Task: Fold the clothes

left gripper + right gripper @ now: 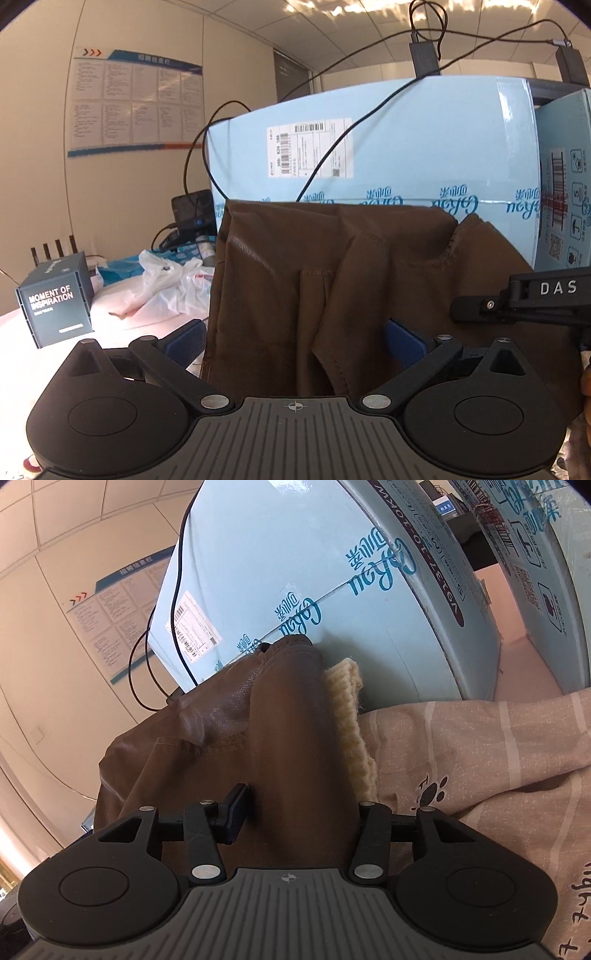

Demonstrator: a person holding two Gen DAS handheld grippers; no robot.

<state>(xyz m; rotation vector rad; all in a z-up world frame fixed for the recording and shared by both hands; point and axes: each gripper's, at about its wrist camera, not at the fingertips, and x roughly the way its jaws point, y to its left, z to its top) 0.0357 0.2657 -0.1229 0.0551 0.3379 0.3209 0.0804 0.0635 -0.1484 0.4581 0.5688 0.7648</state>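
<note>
the left gripper (295, 339) is wide open, blue pads on both sides of the brown clothes (332, 277). the left pad (186, 341) is just off the cloth's left edge, the right pad (404, 343) is over the cloth. the right gripper (299, 808) has a thick fold of the brown clothes (295, 757) between its fingers; only the left finger (236, 808) shows, by the cloth, the other is hidden, so can't tell if it's pinching.

in the right wrist view the cloth's long way runs from the gripper up to the big blue box (295, 554), and its far tip touches the box. right of the brown cloth lies a yellow knit piece (351, 716), touching it, w/ a pink striped sheet (498, 775) under & beside.

in the left wrist view, left of the brown cloth is bright table top (55, 350) w/ a small dark box (55, 299) and white plastic bags (170, 277). behind the cloth the big blue box (406, 147) blocks the far side. black cables (332, 147) hang over it. further left is a wall w/ a poster (136, 103).
</note>
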